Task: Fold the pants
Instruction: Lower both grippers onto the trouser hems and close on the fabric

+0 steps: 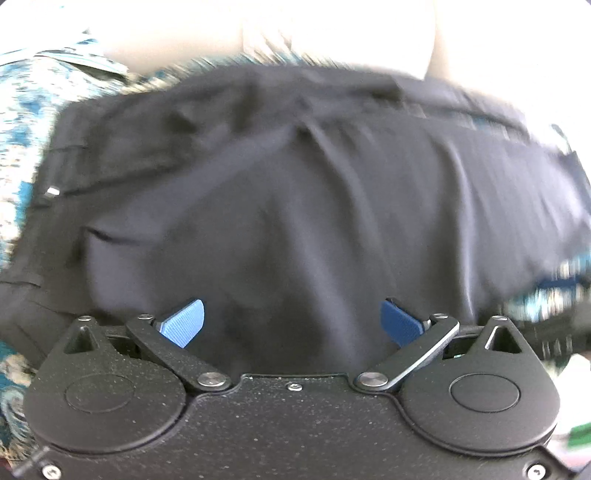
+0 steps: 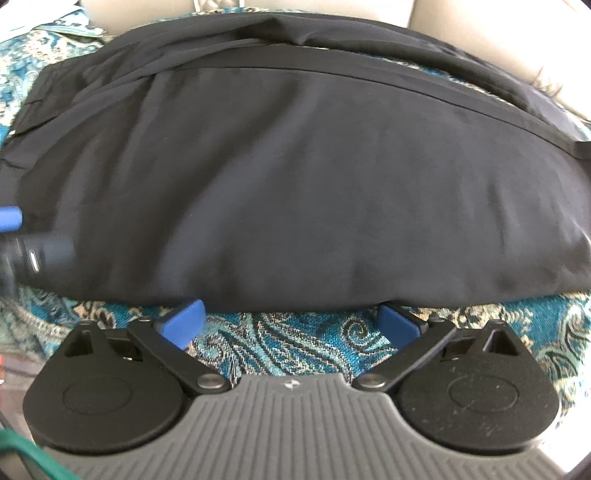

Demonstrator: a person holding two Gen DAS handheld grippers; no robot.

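Right claw [image 2: 291, 325]: hanging with fingers spread wide and gripping nothing; the blue pads [image 2: 186, 323] are sitting just short of the near edge of the pants [image 2: 314, 184], over the patterned cloth [image 2: 295, 343].
Left claw [image 1: 291, 323]: likewise standing spread and empty, but hovering over the dark fabric [image 1: 295, 221] itself, which is filling the gap between its pads; contact with the fabric cannot be told.
Pants, position: lying on the teal paisley cloth directly ahead of both claws, already doubled into a thick bundle, with a pale cushion [image 2: 480, 26] showing beyond the far edge.
Pants, long axis: running left to right across both views, so each claw is facing the long near edge square on.
Nearer claw: judged to be the left, since it is already above the garment while the right is waiting at the hem line.
Key relation: the near edge is lying crosswise just past the right pads, so a short forward reach would probably bring that edge between them.
Right view only: showing the clean near edge, the seam band [image 2: 332, 70] along the far side, and the other claw's body [image 2: 37, 254] entering at the left margin.
Left view only: showing, through heavy blur, creases fanning toward the claw and a small pale tag [image 1: 53, 191] at the pants' left end.
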